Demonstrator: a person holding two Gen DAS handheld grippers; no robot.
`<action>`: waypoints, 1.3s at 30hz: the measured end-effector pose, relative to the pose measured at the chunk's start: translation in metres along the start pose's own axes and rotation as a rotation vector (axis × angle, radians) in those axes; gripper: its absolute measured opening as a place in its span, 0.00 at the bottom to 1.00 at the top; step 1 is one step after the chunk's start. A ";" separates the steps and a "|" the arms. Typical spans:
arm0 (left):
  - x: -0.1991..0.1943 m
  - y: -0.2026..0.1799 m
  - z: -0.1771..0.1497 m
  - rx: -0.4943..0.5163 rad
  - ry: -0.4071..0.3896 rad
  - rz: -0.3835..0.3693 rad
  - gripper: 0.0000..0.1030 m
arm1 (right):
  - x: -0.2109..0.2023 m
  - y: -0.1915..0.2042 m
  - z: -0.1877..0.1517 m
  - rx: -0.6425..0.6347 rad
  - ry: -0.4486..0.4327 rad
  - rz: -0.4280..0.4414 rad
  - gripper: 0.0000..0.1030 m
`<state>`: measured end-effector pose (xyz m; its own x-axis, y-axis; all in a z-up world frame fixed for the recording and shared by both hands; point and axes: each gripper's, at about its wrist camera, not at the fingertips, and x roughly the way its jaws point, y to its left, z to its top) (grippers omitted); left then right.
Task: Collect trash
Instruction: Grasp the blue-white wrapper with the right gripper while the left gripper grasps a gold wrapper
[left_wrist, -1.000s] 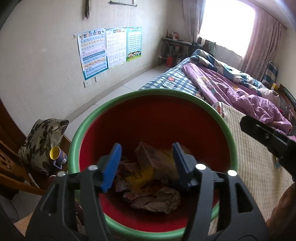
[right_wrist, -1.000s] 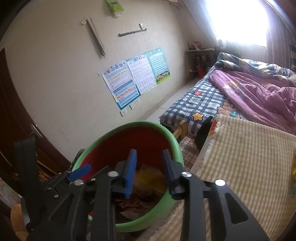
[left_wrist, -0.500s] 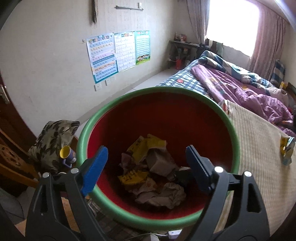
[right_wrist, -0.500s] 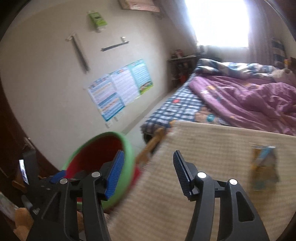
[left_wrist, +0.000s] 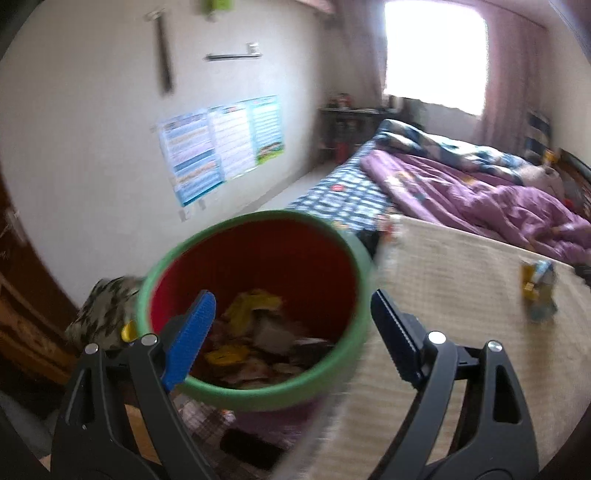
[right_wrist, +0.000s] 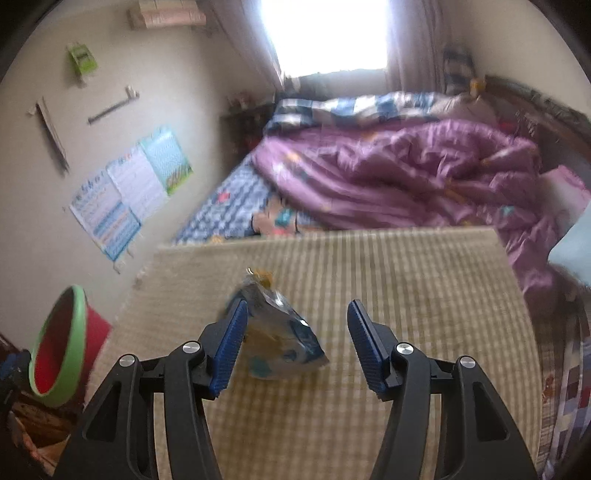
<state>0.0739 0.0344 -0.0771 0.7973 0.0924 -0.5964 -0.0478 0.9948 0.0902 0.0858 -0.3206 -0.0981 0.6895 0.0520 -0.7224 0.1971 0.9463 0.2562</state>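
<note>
A crumpled purple quilt (right_wrist: 399, 173) lies on the bed over a blue checked sheet (right_wrist: 229, 206). 3 colourful paper charts (left_wrist: 221, 144) hang side by side on the cream wall (left_wrist: 92, 122). A floral cushion (left_wrist: 105, 314) sits below. Pink curtains (left_wrist: 509, 77) flank the bright window (left_wrist: 436, 51).

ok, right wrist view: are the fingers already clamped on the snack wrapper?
No, the right gripper's fingers stand apart, with the snack wrapper lying loose on the mat between them.

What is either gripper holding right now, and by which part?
Nothing is held. The left gripper is open above the bin; the right gripper is open, and the wrapper lies loose between its fingers.
</note>
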 end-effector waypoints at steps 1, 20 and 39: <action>0.000 -0.010 0.002 0.005 0.007 -0.030 0.81 | 0.001 -0.003 -0.003 0.004 0.017 0.020 0.54; 0.041 -0.126 0.024 0.061 0.134 -0.325 0.81 | 0.022 -0.009 -0.018 -0.043 0.110 0.169 0.32; 0.137 -0.257 0.008 0.125 0.448 -0.593 0.22 | -0.023 -0.075 -0.031 0.182 0.031 0.093 0.33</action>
<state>0.2003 -0.2094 -0.1751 0.3460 -0.4218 -0.8381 0.4030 0.8735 -0.2732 0.0338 -0.3830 -0.1210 0.6890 0.1490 -0.7093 0.2583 0.8639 0.4324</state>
